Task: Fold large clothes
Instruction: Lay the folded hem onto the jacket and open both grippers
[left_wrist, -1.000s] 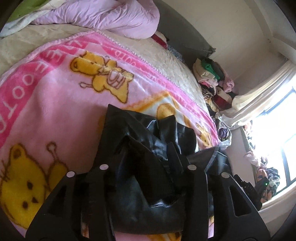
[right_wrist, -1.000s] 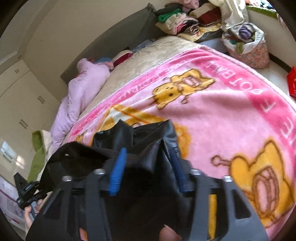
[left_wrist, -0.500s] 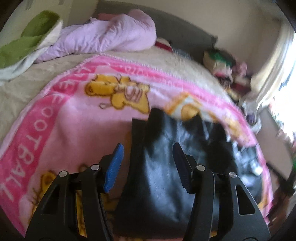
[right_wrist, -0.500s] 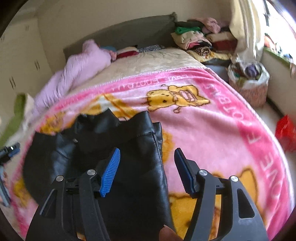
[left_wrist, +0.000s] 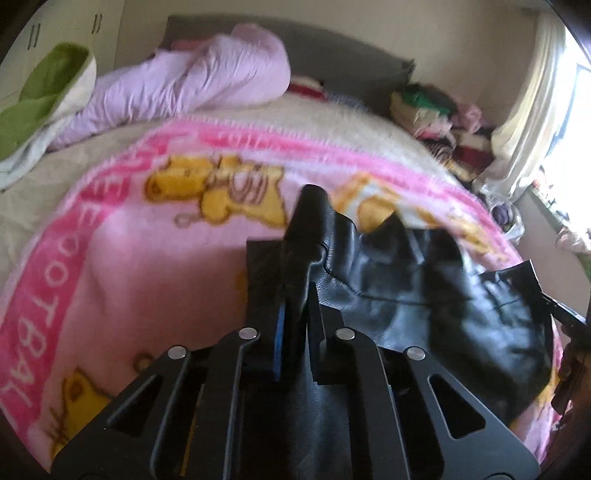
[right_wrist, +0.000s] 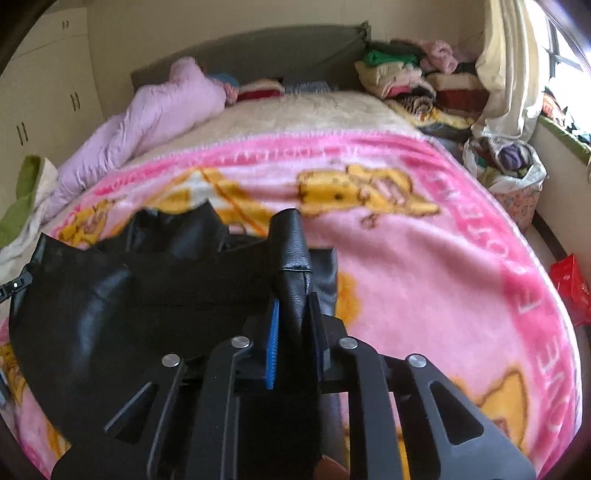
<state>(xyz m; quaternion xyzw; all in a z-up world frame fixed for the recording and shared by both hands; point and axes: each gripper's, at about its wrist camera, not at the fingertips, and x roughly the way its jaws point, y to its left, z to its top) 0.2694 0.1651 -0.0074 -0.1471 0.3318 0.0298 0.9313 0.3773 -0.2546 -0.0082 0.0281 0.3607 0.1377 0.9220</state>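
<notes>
Both tools having just closed, the left tool (left_wrist: 295, 328) and right tool (right_wrist: 293, 325) each pinch the black leather garment (left_wrist: 424, 295) lying ahead on the bed's pink blanket (left_wrist: 129, 258); lift both evenly, keeping the edge taut.

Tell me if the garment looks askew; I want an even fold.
Yes. The black leather garment lies bunched and creased on the pink blanket, its far edge jagged, not flat. Left gripper and right gripper each pinch a raised fold.

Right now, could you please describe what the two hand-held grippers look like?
Both look alike. The left hand-held gripper and right hand-held gripper have matte black angular frames with triangular cut-outs, round silver pins at the pivots and ribbed blue pads inside the fingers. No cables or markings show.
</notes>
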